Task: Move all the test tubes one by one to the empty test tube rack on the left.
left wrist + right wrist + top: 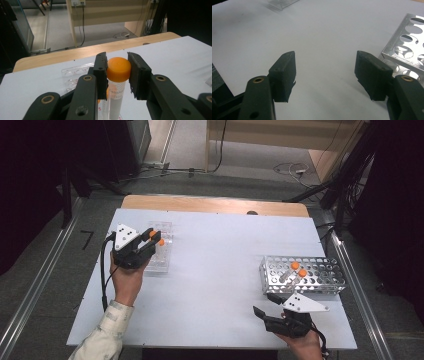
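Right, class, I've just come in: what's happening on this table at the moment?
A person is moving capped tubes between two racks with a hand-held gripper in each hand. The left hand-held gripper is shut on the orange cap of a tube at the clear plastic rack. The right hand-held gripper is open, with nothing between its jaws, just in front of the metal rack, which holds two orange-capped tubes.

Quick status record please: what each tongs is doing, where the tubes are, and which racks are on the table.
left tongs: shut on orange-capped tube, over the clear rack
right tongs: open, nothing between the jaws, beside the metal rack
tubes in metal rack: two with orange caps
clear rack: far left of the white table
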Tool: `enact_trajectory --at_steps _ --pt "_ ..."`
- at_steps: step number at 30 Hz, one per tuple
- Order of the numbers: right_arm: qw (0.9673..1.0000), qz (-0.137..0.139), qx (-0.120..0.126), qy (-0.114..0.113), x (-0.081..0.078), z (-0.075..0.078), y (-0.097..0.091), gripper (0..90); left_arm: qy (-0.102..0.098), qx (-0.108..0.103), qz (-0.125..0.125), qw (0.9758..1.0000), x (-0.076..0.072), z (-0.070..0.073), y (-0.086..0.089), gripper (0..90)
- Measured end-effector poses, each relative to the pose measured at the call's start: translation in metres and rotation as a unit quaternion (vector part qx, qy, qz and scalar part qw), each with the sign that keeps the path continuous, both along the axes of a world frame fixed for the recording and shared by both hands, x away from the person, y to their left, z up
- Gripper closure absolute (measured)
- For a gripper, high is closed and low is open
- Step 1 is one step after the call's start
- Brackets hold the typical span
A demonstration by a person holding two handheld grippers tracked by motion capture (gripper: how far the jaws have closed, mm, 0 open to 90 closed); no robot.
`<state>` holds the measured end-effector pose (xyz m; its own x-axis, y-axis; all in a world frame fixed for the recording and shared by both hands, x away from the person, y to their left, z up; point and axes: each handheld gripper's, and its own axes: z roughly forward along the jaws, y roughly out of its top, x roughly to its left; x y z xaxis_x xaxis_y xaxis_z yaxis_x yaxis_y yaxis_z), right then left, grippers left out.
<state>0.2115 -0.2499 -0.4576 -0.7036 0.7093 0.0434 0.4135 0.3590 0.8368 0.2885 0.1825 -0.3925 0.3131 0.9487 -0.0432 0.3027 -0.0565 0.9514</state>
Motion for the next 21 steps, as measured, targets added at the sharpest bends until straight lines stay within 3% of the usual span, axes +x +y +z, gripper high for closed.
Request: enact_trajectory --at_steps 7,14,21 --pt "1.0 0.001 0.0 -0.001 0.0 0.0 0.0 31.6 0.006 0.001 0.001 1.0 0.002 -0.006 -0.001 70.3" --pt "1.0 0.0 0.001 -0.001 -0.001 0.0 0.0 31.6 0.017 0.011 0.003 0.9998 0.004 -0.02 -0.004 70.1" --pt "1.0 0.003 -0.001 0.0 -0.001 0.0 0.0 31.6 0.018 0.015 0.002 0.9997 0.003 -0.024 -0.004 69.3"
